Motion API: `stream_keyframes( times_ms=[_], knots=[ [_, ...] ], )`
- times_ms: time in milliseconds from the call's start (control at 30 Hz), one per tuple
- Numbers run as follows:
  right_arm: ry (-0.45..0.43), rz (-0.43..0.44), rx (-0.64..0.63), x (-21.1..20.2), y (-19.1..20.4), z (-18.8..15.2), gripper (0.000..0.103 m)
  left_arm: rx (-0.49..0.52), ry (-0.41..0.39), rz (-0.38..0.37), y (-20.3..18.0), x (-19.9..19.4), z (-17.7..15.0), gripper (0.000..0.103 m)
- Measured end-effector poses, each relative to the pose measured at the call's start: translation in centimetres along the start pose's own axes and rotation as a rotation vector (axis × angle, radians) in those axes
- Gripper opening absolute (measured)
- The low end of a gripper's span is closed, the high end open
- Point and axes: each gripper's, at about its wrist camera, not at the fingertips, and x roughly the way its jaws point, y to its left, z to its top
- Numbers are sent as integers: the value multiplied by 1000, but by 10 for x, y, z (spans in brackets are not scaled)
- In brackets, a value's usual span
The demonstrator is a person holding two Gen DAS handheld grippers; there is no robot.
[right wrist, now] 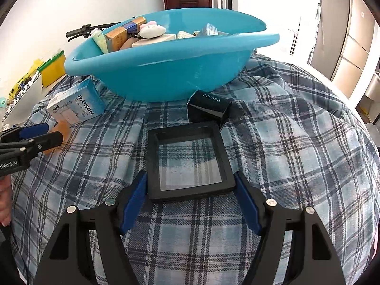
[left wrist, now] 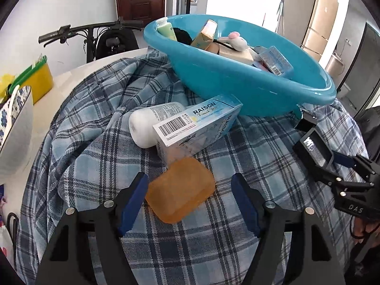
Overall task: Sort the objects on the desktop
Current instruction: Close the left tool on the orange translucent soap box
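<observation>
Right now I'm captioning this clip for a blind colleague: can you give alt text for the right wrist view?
The right gripper brackets the near end of a black square frame lying on a blue plaid cloth, its blue pads at the frame's sides. Behind sit a black ZEESEA box and a blue basin filled with small items.
</observation>
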Motion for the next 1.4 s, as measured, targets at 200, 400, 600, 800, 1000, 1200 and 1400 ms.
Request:
stream_keyframes(
  times_ms=[200,400,600,800,1000,1200,1400],
  knots=[
    [-3,0,-2,-3,-3,-2,71,-39,49,-33,13,9,1,74],
    [-6,-4,11,-4,-7,-3,71,-4,69,-147,-1,4,-10,74],
    [-15,4,28,-9,-12,-2,71,61,52,-171,-22,-9,-21,74],
    [-5,0,16,-8,-12,-4,71,12,11,-73,-18,-3,-12,74],
    [1,-12,-2,-5,-9,-4,71,-44,47,-65,-9,16,-5,74],
    [9,-22,-11,2,-8,-3,71,5,25,11,-19,17,-7,46],
    [10,-29,-23,2,-7,-3,71,28,9,23,-22,15,-8,45]
  ],
)
